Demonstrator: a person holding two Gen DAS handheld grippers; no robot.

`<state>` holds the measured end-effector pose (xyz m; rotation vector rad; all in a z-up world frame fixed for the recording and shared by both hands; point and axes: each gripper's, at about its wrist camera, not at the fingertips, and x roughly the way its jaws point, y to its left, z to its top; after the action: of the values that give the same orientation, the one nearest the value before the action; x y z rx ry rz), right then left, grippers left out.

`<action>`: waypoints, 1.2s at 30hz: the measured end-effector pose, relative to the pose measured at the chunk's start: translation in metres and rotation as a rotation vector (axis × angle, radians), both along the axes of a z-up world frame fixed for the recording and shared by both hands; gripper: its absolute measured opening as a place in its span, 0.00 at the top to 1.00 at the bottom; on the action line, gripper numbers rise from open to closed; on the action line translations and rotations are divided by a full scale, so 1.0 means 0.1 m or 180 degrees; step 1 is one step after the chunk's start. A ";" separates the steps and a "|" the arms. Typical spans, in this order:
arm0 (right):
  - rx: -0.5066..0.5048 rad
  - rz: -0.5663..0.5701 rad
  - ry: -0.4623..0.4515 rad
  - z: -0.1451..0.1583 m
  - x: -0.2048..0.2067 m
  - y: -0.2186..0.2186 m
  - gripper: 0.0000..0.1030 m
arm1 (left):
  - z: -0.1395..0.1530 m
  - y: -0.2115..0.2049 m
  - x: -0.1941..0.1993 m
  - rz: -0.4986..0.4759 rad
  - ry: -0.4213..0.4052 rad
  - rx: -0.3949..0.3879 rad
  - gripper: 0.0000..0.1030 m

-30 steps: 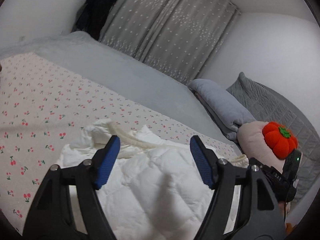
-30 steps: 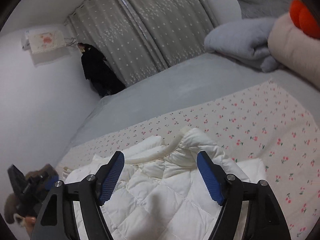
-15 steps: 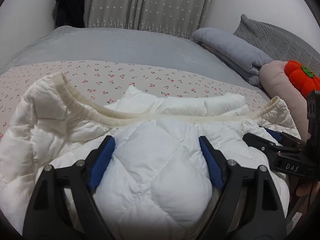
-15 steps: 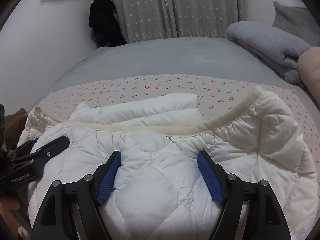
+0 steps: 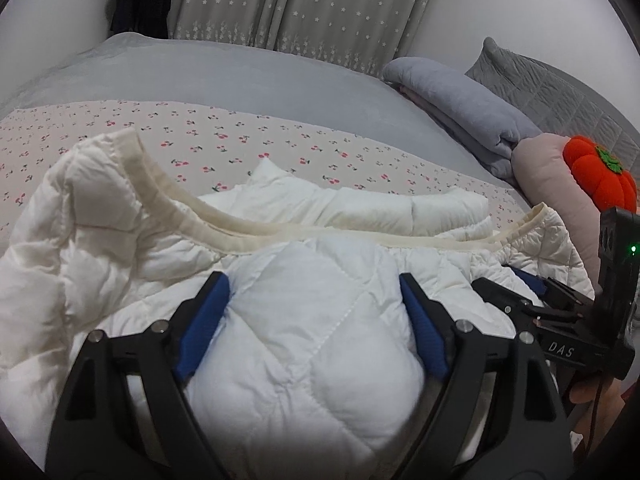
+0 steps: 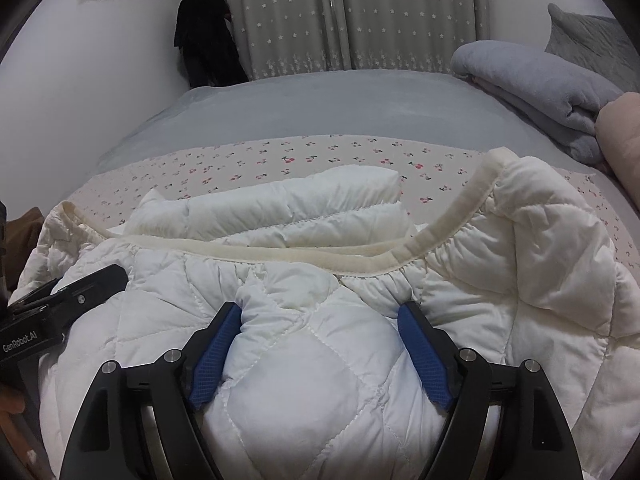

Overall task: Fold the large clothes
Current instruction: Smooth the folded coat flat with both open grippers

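Both claws, left [image 5: 314, 312] and right [image 6: 320, 344], stand spread around bulges of the jacket [image 5: 296, 344] on the bed [image 5: 240, 80]; your hem [image 6: 320, 254] runs left-right just beyond, folded sleeves farther.

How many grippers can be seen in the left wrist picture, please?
2. The left gripper is in the foreground, its jaws around a bulge of the white quilted jacket. The right gripper enters from the right edge, on the same jacket.

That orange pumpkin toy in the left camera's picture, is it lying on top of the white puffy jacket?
No. The orange pumpkin toy sits on a pink cushion off to the right, apart from the white jacket.
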<state>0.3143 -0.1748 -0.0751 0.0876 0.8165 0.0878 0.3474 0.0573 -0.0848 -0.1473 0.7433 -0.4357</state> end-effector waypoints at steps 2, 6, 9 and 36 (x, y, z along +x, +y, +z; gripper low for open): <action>0.0019 0.0027 -0.0048 0.08 -0.04 -0.04 0.21 | 0.09 0.07 -0.06 -0.0034 -0.0028 -0.0093 0.18; -0.0045 -0.0013 -0.0204 0.31 -0.19 -0.16 0.21 | 0.30 0.19 -0.19 0.0012 -0.0202 0.0089 0.18; -0.0137 -0.0164 -0.0364 0.46 -0.27 -0.34 0.20 | 0.34 0.25 -0.22 0.0082 -0.0275 0.0338 0.18; -0.0199 -0.0267 0.0039 0.20 -0.25 -0.59 0.20 | 0.17 0.63 -0.06 0.0072 0.0537 -0.0317 0.15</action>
<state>0.2893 -0.2334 -0.0548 0.0634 0.8262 -0.0175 0.3409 0.1202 -0.0682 -0.2883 0.8851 -0.4427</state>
